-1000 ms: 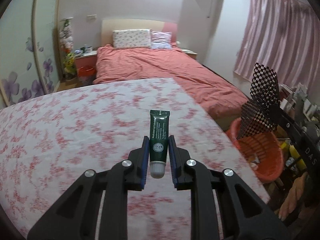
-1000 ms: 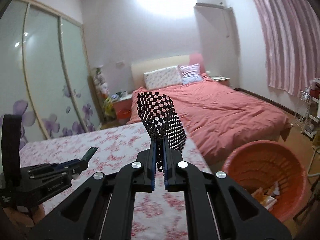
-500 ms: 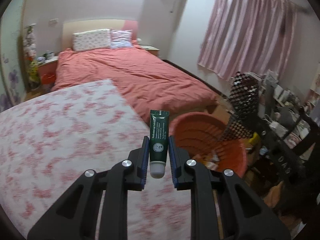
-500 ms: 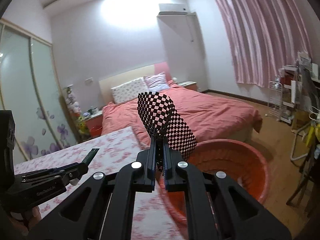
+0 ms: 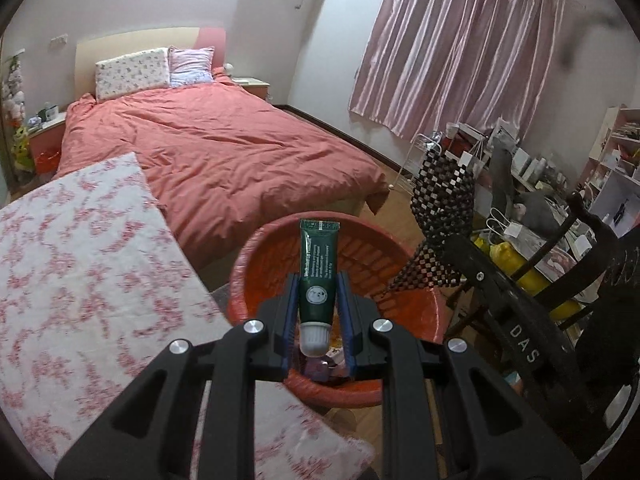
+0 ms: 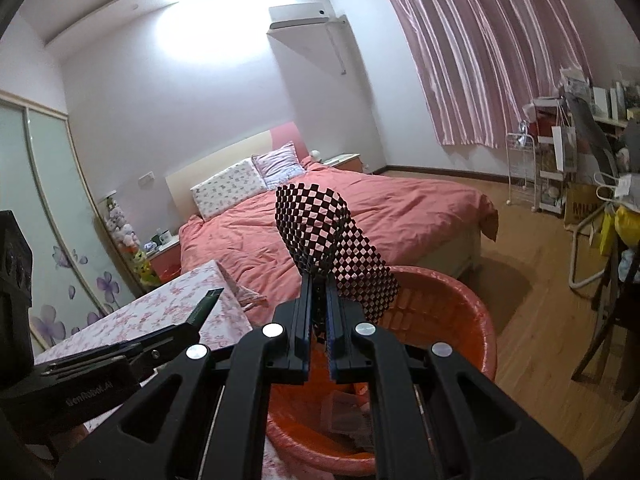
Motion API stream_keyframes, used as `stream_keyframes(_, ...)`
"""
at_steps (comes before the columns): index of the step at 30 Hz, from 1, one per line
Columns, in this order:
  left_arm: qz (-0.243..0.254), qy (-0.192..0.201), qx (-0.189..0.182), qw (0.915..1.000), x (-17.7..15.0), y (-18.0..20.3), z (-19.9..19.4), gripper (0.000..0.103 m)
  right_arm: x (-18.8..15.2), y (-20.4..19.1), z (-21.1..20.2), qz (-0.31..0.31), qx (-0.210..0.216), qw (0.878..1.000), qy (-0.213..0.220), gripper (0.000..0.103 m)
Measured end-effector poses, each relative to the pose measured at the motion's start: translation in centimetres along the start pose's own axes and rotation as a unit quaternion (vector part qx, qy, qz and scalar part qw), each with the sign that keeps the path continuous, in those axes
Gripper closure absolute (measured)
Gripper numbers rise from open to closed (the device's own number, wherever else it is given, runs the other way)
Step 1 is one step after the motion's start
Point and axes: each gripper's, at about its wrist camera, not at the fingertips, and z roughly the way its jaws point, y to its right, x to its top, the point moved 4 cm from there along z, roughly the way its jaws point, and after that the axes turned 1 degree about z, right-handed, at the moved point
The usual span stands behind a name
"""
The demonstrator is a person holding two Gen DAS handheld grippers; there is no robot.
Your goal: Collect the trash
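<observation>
My left gripper (image 5: 318,280) is shut on a dark green tube (image 5: 318,272) with a white cap, held over the orange basket (image 5: 260,256). My right gripper (image 6: 318,284) is shut on a black-and-white checkered wrapper (image 6: 320,232), held above the same orange basket (image 6: 472,320), which has some trash at its bottom. The checkered wrapper (image 5: 442,204) and the right gripper's arm also show at the right of the left wrist view. The left gripper with the tube tip (image 6: 206,304) shows at the left of the right wrist view.
A table with a pink floral cloth (image 5: 80,280) lies left of the basket. A bed with a red cover (image 5: 224,152) stands behind. Cluttered shelves (image 5: 540,184) and a black chair (image 5: 580,260) are at the right. Wooden floor (image 6: 532,264) surrounds the basket.
Both grippers have swung right, from over the floral table to over the orange basket, each still holding its item.
</observation>
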Motion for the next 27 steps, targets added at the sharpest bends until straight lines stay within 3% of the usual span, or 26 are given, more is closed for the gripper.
stream_keyframes(5,-0.004,-0.023,0.006,0.9997,-0.2,0.1,3.2,0.083,-0.1,1.9,1.7,0.022,-0.004,1.0,-0.019,0.096)
stream_keyframes(7,-0.012,-0.034,0.011,0.9993,-0.4,-0.4,4.4,0.078,-0.3,2.5,2.2,0.029,-0.003,0.999,-0.028,0.091)
stream_keyframes(9,-0.017,-0.04,0.016,0.9989,-0.7,-0.6,5.2,0.068,-0.5,2.9,2.3,0.031,-0.006,0.999,-0.034,0.075)
stream_keyframes(14,-0.024,-0.051,0.032,0.9979,-1.4,-1.9,5.9,0.066,-1.1,2.8,1.1,0.022,-0.024,0.999,-0.028,0.05)
stream_keyframes(16,-0.026,-0.05,0.038,0.9977,-1.7,-2.5,5.3,0.064,-1.1,2.5,0.5,0.02,-0.029,0.999,-0.025,0.041)
stream_keyframes(21,-0.018,-0.018,0.074,0.9969,-2.5,-4.0,1.0,0.048,-1.1,0.9,-1.8,-0.016,-0.053,0.998,-0.011,0.014)
stream_keyframes(25,-0.018,0.019,0.109,0.9937,-3.5,-5.1,-4.0,0.033,-1.3,-1.1,-4.7,-0.072,-0.082,0.994,0.021,0.006)
stream_keyframes(27,-0.023,0.041,0.129,0.9905,-4.5,-5.8,-7.1,0.02,-1.5,-2.1,-6.2,-0.093,-0.098,0.99,0.047,0.002)
